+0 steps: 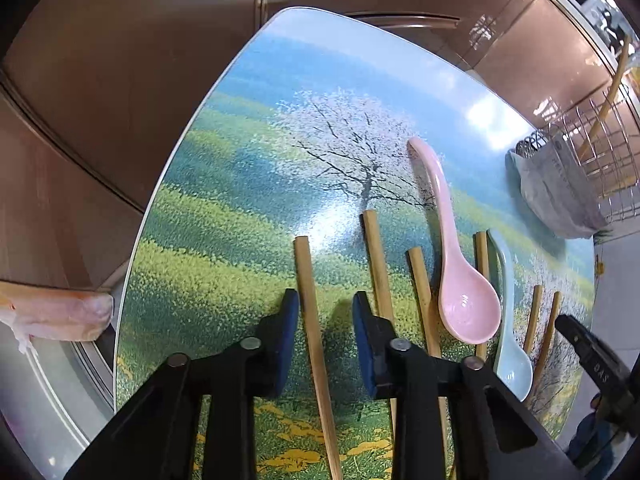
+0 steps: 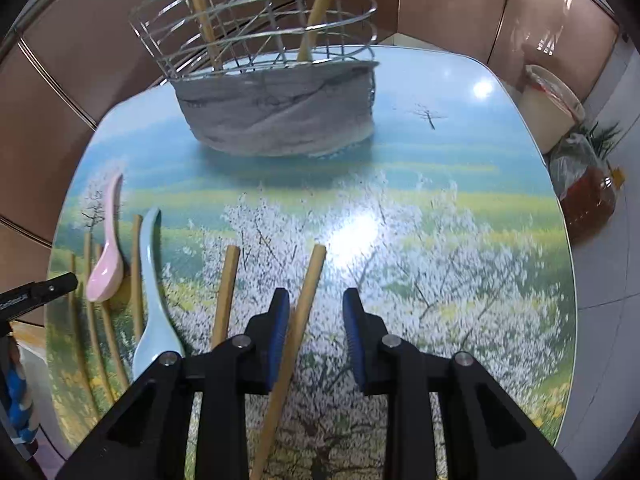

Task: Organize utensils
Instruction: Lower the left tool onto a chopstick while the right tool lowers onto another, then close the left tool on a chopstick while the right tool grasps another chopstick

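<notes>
Several wooden chopsticks, a pink spoon [image 1: 464, 300] and a light blue spoon [image 1: 512, 356] lie on the picture-printed table [image 1: 248, 168]. My left gripper [image 1: 326, 300] is open, low over the table, with one chopstick [image 1: 312, 320] lying between its fingers. My right gripper [image 2: 316, 300] is open over another chopstick [image 2: 296, 328] that lies between its fingers, beside its left pad [image 2: 280, 312]. The wire utensil basket [image 2: 256, 32], wrapped below in grey cloth, stands at the table's far side and holds two chopsticks upright. Both spoons also show in the right wrist view: pink spoon [image 2: 106, 264], blue spoon [image 2: 154, 304].
Brown cabinet fronts [image 1: 120, 60] surround the table. A white lidded bucket [image 2: 548, 108] and a bagged jar [image 2: 588, 200] stand on the floor past the table's right edge. The right gripper's tip [image 1: 588, 348] shows at the left view's right edge.
</notes>
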A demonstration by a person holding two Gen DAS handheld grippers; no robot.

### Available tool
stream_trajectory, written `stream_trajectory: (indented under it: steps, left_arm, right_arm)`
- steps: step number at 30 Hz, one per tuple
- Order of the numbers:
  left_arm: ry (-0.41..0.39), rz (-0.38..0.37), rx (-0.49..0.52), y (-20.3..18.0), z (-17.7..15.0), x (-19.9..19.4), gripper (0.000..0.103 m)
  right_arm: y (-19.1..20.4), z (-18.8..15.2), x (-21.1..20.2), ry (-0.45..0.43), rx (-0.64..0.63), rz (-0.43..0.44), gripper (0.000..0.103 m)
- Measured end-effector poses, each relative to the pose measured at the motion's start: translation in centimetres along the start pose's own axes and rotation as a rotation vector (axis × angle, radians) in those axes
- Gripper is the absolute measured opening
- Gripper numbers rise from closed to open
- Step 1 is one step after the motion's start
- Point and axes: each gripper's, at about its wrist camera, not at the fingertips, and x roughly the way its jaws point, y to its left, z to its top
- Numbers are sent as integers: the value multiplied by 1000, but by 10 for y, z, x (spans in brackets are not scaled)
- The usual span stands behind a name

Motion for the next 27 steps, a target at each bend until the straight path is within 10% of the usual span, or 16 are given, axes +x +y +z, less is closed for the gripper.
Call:
stream_trajectory:
  steps: [6,27]
  left_arm:
    - [19,-17,43,1,2,3,6]
    - [-119,1,120,1,-29,-21,6]
  right_arm:
    - [5,3,11,15,-28,-23,13]
    - [-20,-46,-18,-71,-135,94,6]
